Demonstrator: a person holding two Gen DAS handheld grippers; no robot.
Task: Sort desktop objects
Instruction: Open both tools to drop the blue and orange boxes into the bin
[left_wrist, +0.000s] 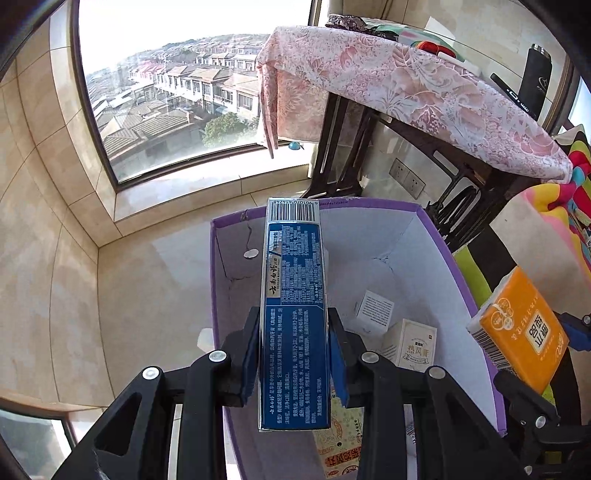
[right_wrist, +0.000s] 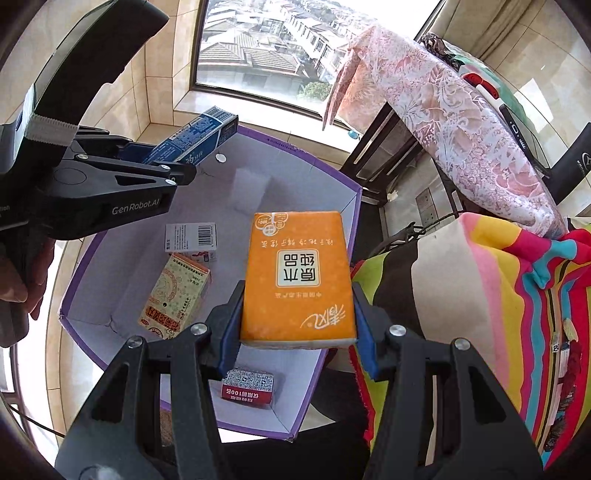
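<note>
My left gripper (left_wrist: 293, 354) is shut on a long blue toothpaste box (left_wrist: 293, 302) and holds it above the open purple-edged cardboard box (left_wrist: 436, 251). The toothpaste box also shows in the right wrist view (right_wrist: 199, 136). My right gripper (right_wrist: 297, 321) is shut on an orange tissue pack (right_wrist: 297, 277), held over the same box's right rim (right_wrist: 351, 218). The tissue pack shows at the right of the left wrist view (left_wrist: 517, 328). Several small packages lie in the box: a white carton (right_wrist: 190, 238), a yellow patterned carton (right_wrist: 173, 295), a red one (right_wrist: 247, 387).
A table with a pink floral cloth (left_wrist: 406, 81) stands behind the box, on a dark metal frame (left_wrist: 340, 147). A striped colourful cloth (right_wrist: 498, 295) lies to the right. A large window (left_wrist: 177, 85) and tiled sill are at the back left.
</note>
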